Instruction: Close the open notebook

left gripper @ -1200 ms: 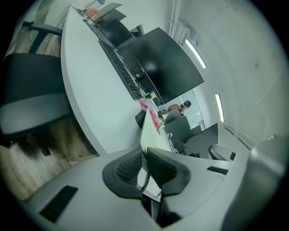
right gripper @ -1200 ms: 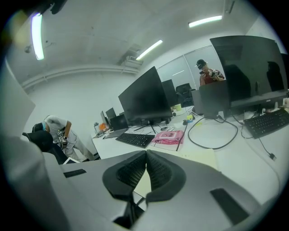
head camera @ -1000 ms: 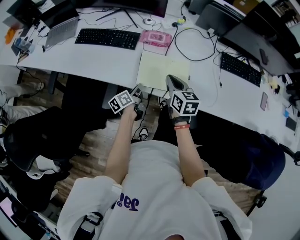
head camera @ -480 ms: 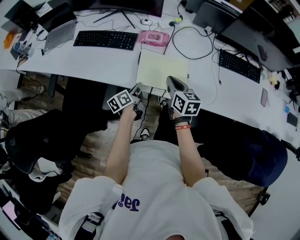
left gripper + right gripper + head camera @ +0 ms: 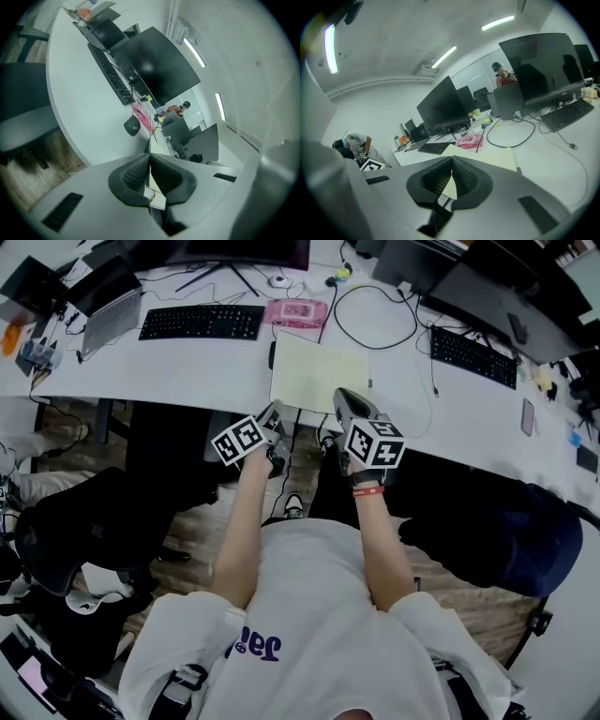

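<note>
Pale-yellow notebook (image 5: 319, 371) lies flat just beyond both grippers, each clenched on nothing; right gripper (image 5: 342, 399) seems nearer, over its near edge, left gripper (image 5: 274, 412) off its corner.

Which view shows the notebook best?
Head view: the notebook shows whole from above, bar its near edge under the left gripper and right gripper. Right gripper view catches it at a flat angle behind the shut tongs. Left gripper view gives only a thin edge-on sliver between its tongs.

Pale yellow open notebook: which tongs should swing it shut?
Left: the left tongs look clamped on the near-left corner of the pale yellow notebook; the right tongs are shut on nothing.
</note>
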The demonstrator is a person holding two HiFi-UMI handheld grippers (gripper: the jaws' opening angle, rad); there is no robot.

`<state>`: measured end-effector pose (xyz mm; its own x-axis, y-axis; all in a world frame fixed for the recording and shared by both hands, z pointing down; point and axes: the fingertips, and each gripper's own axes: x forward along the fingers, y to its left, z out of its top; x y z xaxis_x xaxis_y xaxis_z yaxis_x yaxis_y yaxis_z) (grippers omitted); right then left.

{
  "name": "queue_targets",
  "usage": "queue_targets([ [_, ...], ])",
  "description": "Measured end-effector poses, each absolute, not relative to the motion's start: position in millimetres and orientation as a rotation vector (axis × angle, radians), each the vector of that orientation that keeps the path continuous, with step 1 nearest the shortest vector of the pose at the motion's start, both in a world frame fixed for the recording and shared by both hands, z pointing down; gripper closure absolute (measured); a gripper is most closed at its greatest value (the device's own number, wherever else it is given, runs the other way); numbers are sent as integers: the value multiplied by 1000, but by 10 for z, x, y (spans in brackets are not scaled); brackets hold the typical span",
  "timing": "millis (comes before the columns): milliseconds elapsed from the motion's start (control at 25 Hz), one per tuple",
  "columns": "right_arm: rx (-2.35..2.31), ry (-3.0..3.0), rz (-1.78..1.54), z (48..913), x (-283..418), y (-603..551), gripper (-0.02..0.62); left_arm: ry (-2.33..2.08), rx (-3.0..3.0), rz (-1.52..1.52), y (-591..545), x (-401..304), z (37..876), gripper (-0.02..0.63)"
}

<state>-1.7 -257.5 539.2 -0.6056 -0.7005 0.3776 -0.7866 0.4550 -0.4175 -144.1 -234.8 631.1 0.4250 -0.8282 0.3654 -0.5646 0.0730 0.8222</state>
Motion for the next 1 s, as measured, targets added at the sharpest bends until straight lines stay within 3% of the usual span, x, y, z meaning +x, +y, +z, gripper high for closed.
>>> queue_targets([
  [1000, 1485, -2540, 844, 5246, 436, -2461, 581, -1279, 1776, -84, -2323, -1079, 5960, 579],
])
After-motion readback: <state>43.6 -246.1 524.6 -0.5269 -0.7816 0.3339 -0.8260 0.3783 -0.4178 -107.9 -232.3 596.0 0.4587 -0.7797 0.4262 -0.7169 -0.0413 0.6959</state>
